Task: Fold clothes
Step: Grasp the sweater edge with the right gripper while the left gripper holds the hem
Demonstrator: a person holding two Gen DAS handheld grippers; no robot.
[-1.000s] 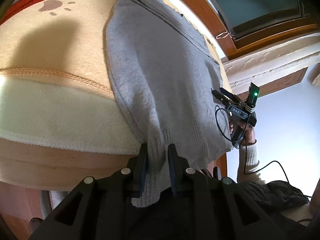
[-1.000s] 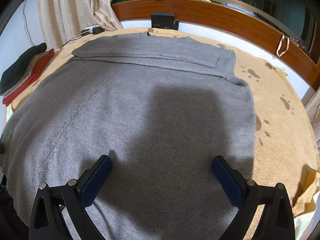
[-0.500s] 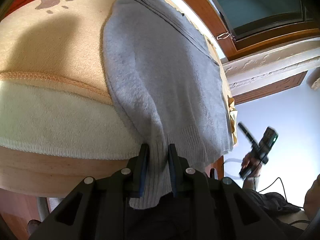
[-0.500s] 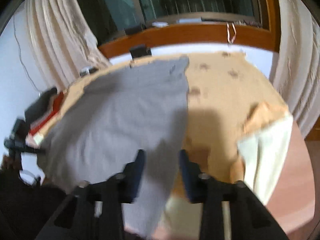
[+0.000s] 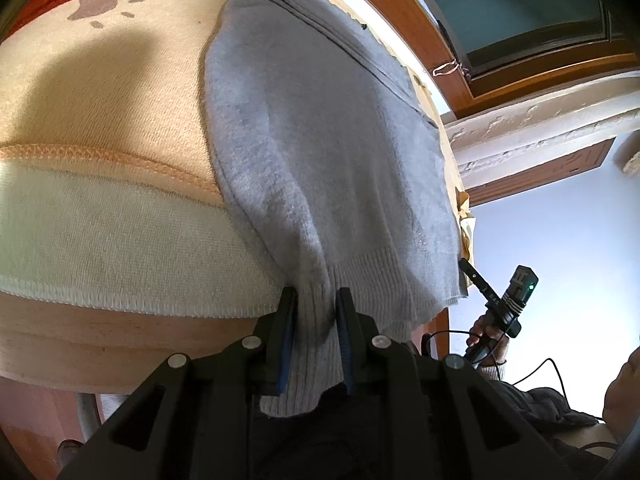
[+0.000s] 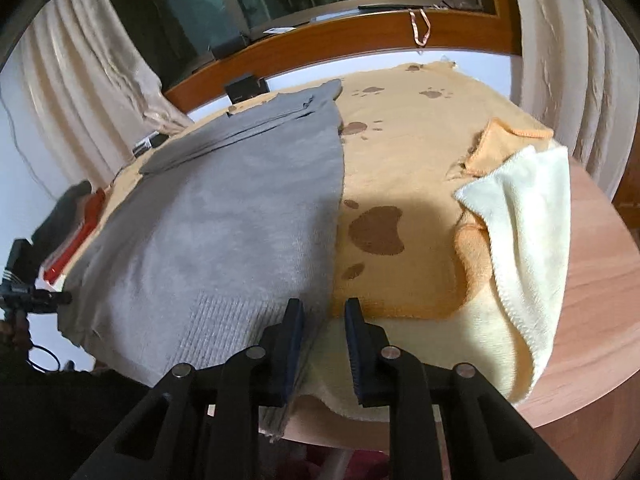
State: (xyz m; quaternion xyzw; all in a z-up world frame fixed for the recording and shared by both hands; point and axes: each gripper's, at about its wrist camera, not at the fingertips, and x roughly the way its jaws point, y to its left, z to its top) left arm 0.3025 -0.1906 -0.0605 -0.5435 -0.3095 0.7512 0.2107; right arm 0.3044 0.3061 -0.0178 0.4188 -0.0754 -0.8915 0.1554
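Note:
A grey knit sweater point(image 5: 320, 140) lies flat on a tan blanket point(image 5: 100, 100) with its ribbed hem hanging over the near table edge. My left gripper point(image 5: 316, 320) is shut on the hem's left corner, bunched between its pads. In the right wrist view, my right gripper point(image 6: 324, 320) sits at the right corner of the sweater point(image 6: 240, 220). Its jaws are narrow and closing. The hem edge lies against the left pad, and blanket shows in the gap beside the right pad. The left gripper point(image 6: 36, 298) shows at the far left edge.
The tan paw-print blanket point(image 6: 400, 160) has its right corner flipped over, showing a cream underside point(image 6: 520, 220). The bare wooden table point(image 6: 592, 280) extends to the right. A stack of folded clothes point(image 6: 76, 224) sits at the far left. A wooden window frame point(image 6: 360, 36) and curtains stand behind.
My right gripper swung from over the sweater's middle to its right hem corner at the table edge, and its jaws went from wide to narrow. The left gripper kept its hold.

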